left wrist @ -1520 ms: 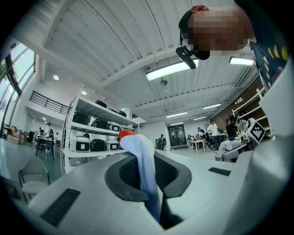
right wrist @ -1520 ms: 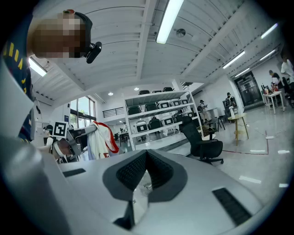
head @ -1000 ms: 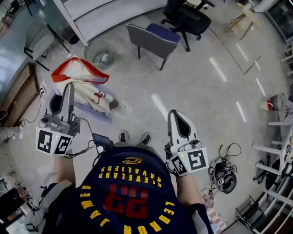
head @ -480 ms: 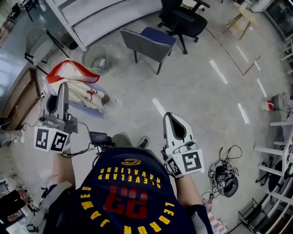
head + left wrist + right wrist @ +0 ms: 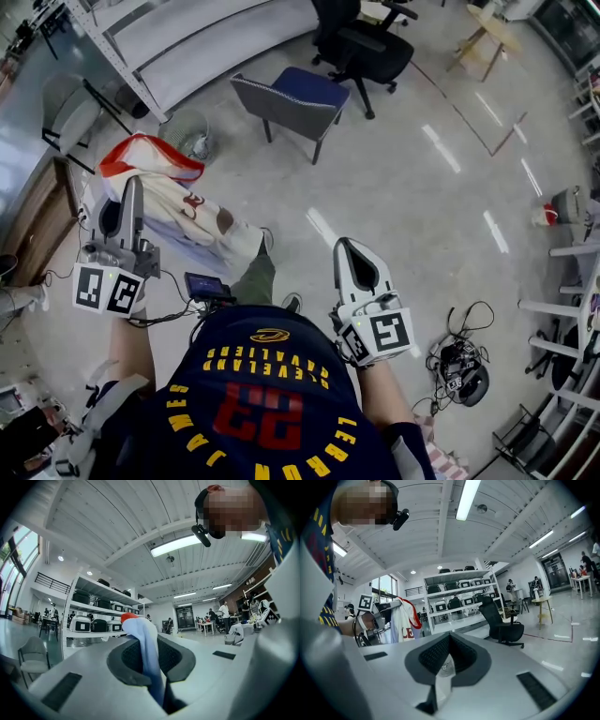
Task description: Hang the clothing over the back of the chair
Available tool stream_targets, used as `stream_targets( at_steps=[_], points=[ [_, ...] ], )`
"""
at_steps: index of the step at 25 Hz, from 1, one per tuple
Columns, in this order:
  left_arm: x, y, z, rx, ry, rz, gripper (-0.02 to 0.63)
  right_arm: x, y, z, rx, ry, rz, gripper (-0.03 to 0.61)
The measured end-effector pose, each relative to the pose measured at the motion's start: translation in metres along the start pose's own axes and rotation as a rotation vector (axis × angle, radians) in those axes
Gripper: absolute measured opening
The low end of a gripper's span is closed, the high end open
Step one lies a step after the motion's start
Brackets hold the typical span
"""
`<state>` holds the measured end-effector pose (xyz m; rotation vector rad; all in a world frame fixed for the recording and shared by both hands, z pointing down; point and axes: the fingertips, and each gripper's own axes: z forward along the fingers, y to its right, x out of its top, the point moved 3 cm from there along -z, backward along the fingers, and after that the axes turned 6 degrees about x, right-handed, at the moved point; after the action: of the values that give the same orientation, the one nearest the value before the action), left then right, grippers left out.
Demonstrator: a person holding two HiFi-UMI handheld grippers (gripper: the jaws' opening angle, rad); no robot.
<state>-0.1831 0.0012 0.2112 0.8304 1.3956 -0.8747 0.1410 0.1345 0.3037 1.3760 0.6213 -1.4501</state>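
Note:
A white garment with red trim [image 5: 178, 202] hangs from my left gripper [image 5: 134, 185], which is shut on its pale fabric [image 5: 142, 644] near the red edge. In the left gripper view the jaws [image 5: 146, 641] pinch that cloth between them. The grey chair with a blue seat [image 5: 286, 98] stands ahead on the floor, its back towards me, well apart from both grippers. My right gripper [image 5: 345, 247] is held level at my right, away from the garment. Its jaws [image 5: 446, 663] stand shut with a thin pale strip [image 5: 443, 677] pinched between the pads. The garment [image 5: 404, 618] also shows from the right gripper.
A black office chair [image 5: 361, 47] stands behind the grey one. A wire waste basket [image 5: 190, 133] and metal shelving [image 5: 178, 37] are at the far left. Another grey chair [image 5: 67, 98] and a wooden desk [image 5: 28, 202] lie left. Cables and black gear [image 5: 459, 361] are on the floor at right.
I have stepped forward: one leg swings ahead and the grey chair sits nearer in the head view. Both grippers travelled with me, and the hanging garment swung closer to my leg.

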Motion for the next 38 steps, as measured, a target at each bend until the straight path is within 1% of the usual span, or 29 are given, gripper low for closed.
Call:
stream_targets(
  at_steps=[6, 10, 15, 18, 23, 26, 30, 35, 38],
  points=[
    [-0.012, -0.005, 0.061, -0.078, 0.012, 0.001, 0.022, 0.002, 0.029, 0.046, -0.043, -0.025, 0.011, -0.002],
    [-0.024, -0.012, 0.117, -0.151, -0.008, 0.042, 0.023, 0.014, 0.055, 0.098, -0.075, -0.047, 0.021, -0.002],
    [-0.035, -0.012, 0.134, -0.226, -0.014, 0.043, 0.023, 0.020, 0.052, 0.119, -0.106, -0.052, 0.016, -0.002],
    [-0.042, -0.025, 0.159, -0.260, -0.010, 0.043, 0.023, 0.026, 0.054, 0.144, -0.128, -0.062, 0.008, -0.002],
    [-0.058, -0.056, 0.227, -0.312, -0.016, 0.021, 0.023, 0.040, 0.078, 0.205, -0.179, -0.087, 0.006, -0.002],
    [-0.067, -0.066, 0.253, -0.337, -0.024, 0.013, 0.023, 0.044, 0.092, 0.232, -0.201, -0.088, 0.007, -0.003],
    [-0.078, -0.066, 0.266, -0.356, -0.037, 0.010, 0.023, 0.044, 0.101, 0.250, -0.203, -0.091, 0.011, -0.003],
    [-0.075, -0.058, 0.246, -0.338, -0.035, 0.010, 0.023, 0.036, 0.093, 0.247, -0.157, -0.083, 0.013, -0.002],
    [-0.086, -0.061, 0.266, -0.329, -0.045, 0.007, 0.023, 0.027, 0.108, 0.271, -0.132, -0.093, 0.027, -0.002]
  ],
)
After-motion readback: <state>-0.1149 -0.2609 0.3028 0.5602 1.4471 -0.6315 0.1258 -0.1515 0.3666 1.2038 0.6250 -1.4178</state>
